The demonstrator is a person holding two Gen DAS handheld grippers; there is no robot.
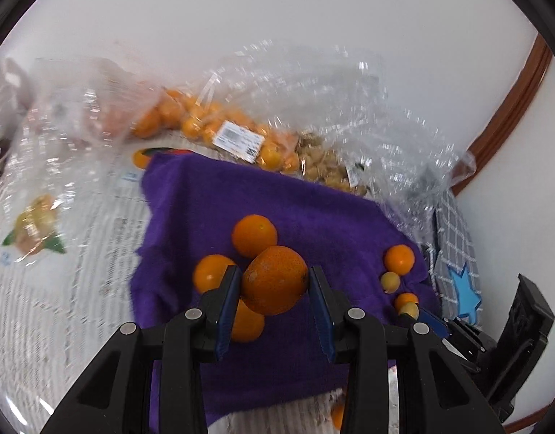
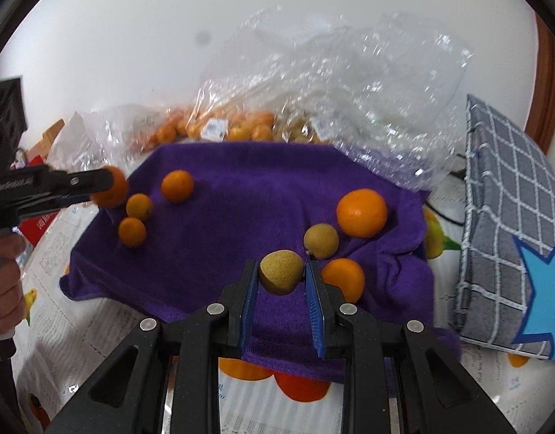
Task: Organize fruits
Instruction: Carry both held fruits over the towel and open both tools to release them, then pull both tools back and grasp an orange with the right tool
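Fruits: loose oranges and small yellow-brown ones are scattered over a purple towel (image 2: 219, 224), which is spread on printed newspaper (image 1: 60, 289).
Left gripper (image 1: 274, 282): clamped on a big orange (image 1: 274, 280), seen dead centre of the left wrist view, pinched between the blue pads (image 1: 228, 307).
Right gripper (image 2: 282, 278): clenched on a small yellow-brown fruit (image 2: 281, 276), held between its tips at lower centre of the right wrist view.
Only in the left view: three more oranges are packed right around the held one, one above it (image 1: 254, 235), one at its left (image 1: 210, 273), one partly hidden under the left finger (image 1: 246, 320). The right gripper's tip is caught at the lower right, with its small fruit.
Only in the right view: the left gripper is seen from the side at the left edge, with a hand (image 2: 4, 282) on its handle. A larger orange (image 2: 361, 212) sits right of centre, a second yellow-brown fruit (image 2: 321, 240) just beside the held one, another orange (image 2: 344, 278) behind the right finger.
Both views: clear plastic bags (image 2: 331, 72) with bagged oranges (image 1: 205, 123) are piled along the far edge of the towel, and a grey checked cloth with a blue star (image 2: 509, 224) is at the right.
Blur: the bags and paper are smeared in the left view, so labels can't be read.
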